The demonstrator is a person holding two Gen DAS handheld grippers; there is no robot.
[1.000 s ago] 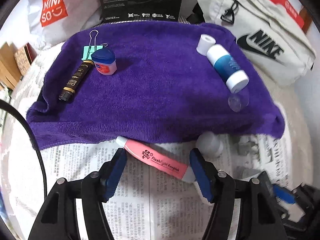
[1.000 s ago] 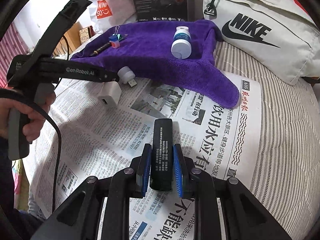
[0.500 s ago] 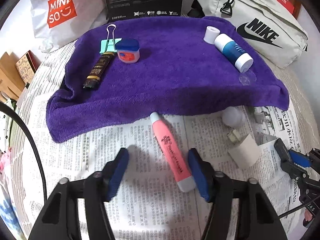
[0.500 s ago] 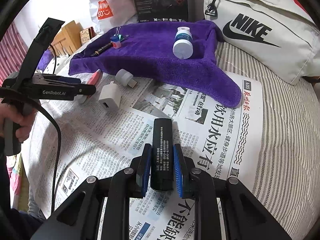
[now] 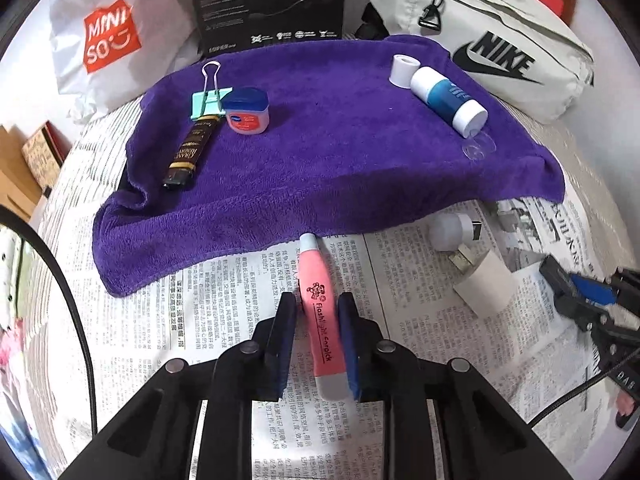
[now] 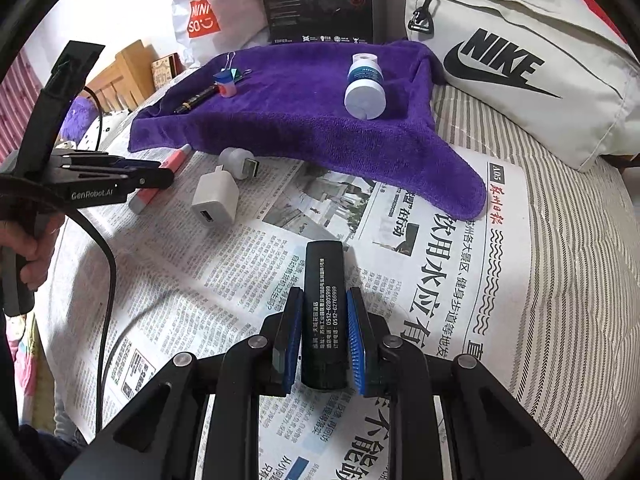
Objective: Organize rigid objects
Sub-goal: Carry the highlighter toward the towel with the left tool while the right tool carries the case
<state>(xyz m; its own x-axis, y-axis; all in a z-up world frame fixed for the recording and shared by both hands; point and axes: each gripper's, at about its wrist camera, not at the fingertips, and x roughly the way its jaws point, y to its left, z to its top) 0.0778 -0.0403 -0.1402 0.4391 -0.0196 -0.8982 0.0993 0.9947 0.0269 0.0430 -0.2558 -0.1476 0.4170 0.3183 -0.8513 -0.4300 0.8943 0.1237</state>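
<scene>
My left gripper [image 5: 318, 312] has closed around a pink flashlight pen [image 5: 320, 312] lying on the newspaper just below the purple towel [image 5: 320, 160]; the right pad touches it, a small gap shows on the left. The left gripper also shows in the right wrist view [image 6: 152, 178]. My right gripper [image 6: 322, 316] is shut on a black lighter [image 6: 323, 312] above the newspaper. On the towel lie a black-gold tube [image 5: 188, 156], a teal binder clip [image 5: 210, 98], a Vaseline jar [image 5: 246, 111], and a blue-white bottle [image 5: 448, 100].
A white USB charger [image 5: 482, 286] and a small white USB light [image 5: 452, 230] lie on the newspaper [image 6: 200, 280] to the right of the pen. A Nike bag [image 6: 520, 60], a black box [image 5: 272, 0] and a Miniso bag [image 5: 108, 36] stand behind the towel.
The left gripper's jaws narrowed from wide open to closing on the pink pen, and it lined up along the pen. The right gripper held the lighter still.
</scene>
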